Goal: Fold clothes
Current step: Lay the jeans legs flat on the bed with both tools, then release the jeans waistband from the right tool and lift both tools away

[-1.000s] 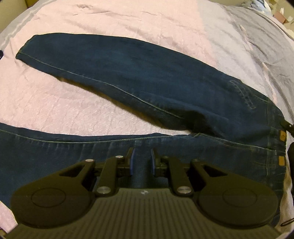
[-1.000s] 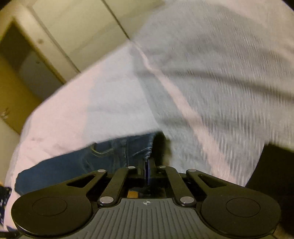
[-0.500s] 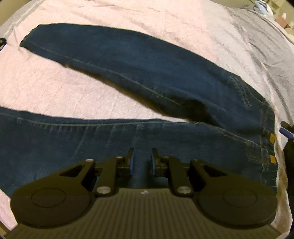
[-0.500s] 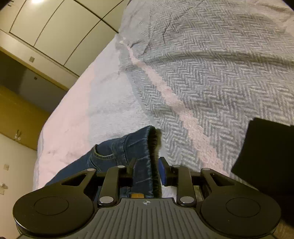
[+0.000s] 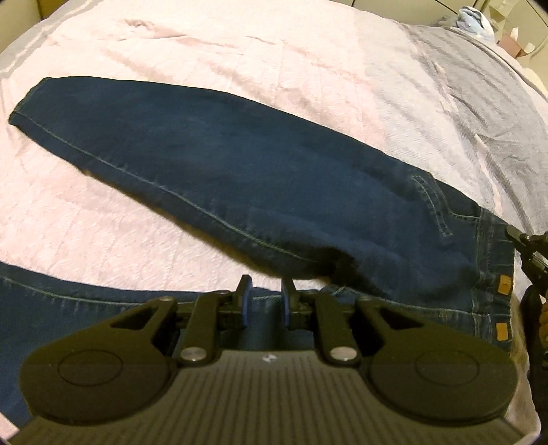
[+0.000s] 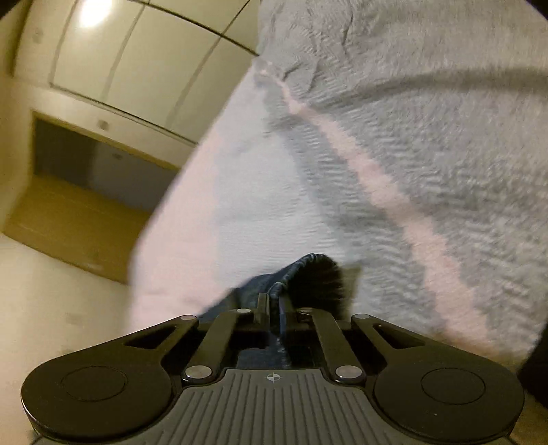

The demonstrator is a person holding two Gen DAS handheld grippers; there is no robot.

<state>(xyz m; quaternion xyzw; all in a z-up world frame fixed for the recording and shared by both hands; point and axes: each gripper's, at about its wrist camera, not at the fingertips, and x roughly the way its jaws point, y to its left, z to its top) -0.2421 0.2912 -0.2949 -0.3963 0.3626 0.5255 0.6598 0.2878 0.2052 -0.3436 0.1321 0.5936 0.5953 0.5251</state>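
Note:
Dark blue jeans (image 5: 239, 171) lie on a pink bed cover (image 5: 239, 51), legs spread apart and the waistband at the right. My left gripper (image 5: 265, 292) hangs over the upper edge of the near leg. Its jaws are a narrow gap apart and the cover shows through that gap. At the right rim of the left wrist view my right gripper (image 5: 524, 246) sits at the waistband. In the right wrist view that gripper (image 6: 272, 303) is shut on the raised waistband of the jeans (image 6: 291, 274), whose dark inside gapes just beyond the fingers.
A grey herringbone blanket (image 6: 428, 137) covers the bed's right part, with a pink stripe along its edge. Pale wardrobe doors (image 6: 154, 61) stand beyond the bed. A black thing (image 6: 537, 359) lies at the right rim. Blue cloth and boxes (image 5: 476, 20) sit far off.
My right gripper opened around the waistband, then shut on it again while rolling and dropping. In the left wrist view the jeans slid down the picture, so the near leg's edge now meets the fingertips.

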